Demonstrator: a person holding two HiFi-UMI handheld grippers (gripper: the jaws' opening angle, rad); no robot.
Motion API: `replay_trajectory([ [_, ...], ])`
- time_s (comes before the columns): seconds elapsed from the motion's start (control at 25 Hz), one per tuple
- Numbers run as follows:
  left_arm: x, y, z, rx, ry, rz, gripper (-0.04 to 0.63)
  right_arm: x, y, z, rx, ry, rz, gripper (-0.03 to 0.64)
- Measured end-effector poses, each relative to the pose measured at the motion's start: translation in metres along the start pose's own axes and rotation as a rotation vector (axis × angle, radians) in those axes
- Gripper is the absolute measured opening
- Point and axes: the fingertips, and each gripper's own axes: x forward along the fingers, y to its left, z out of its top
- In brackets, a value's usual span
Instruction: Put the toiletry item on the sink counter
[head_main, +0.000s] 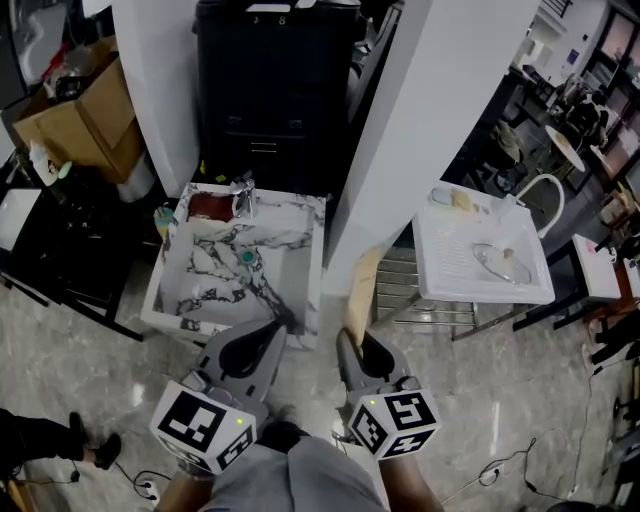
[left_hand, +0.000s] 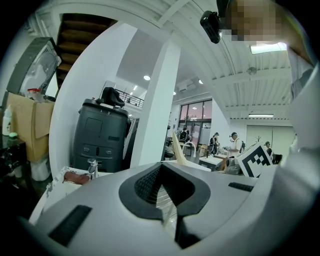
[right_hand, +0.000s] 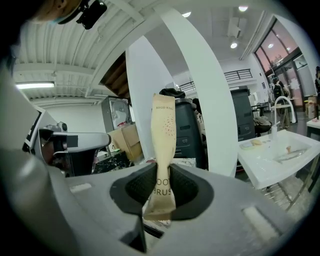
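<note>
A tan paper toothbrush packet (head_main: 362, 285) stands upright from my right gripper (head_main: 350, 342), which is shut on its lower end. In the right gripper view the packet (right_hand: 163, 130) rises between the pads of the gripper (right_hand: 160, 192), with printed letters near the grip. My left gripper (head_main: 278, 328) hangs beside it over the near edge of the marble sink (head_main: 160, 290), jaws together and holding nothing. The left gripper view shows that gripper (left_hand: 162, 192) shut, with the packet (left_hand: 178, 150) off to its right. The sink has a chrome faucet (head_main: 243, 195) at its back rim.
A white pillar (head_main: 420, 130) rises between the marble sink and a white sink unit (head_main: 480, 292) on the right. A black cabinet (head_main: 270, 80) stands behind the marble sink, a cardboard box (head_main: 85, 115) at far left. A reddish item (head_main: 210, 207) lies by the faucet.
</note>
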Motion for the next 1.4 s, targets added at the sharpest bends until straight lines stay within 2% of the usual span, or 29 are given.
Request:
replay_trajectory([
  [0.44, -0.001, 0.028, 0.005, -0.006, -0.009, 0.016, 0.005, 0.033, -0.007, -0.005, 0.021, 0.006, -0.045, 0.075],
  [0.8, -0.006, 0.032, 0.008, -0.002, -0.008, 0.032, 0.005, 0.060, -0.023, -0.020, 0.056, 0.080, -0.047, 0.077],
  [1.4, -0.019, 0.061, 0.006, -0.025, -0.009, 0.113, 0.005, 0.129, -0.043, -0.068, -0.040, 0.229, -0.077, 0.075],
])
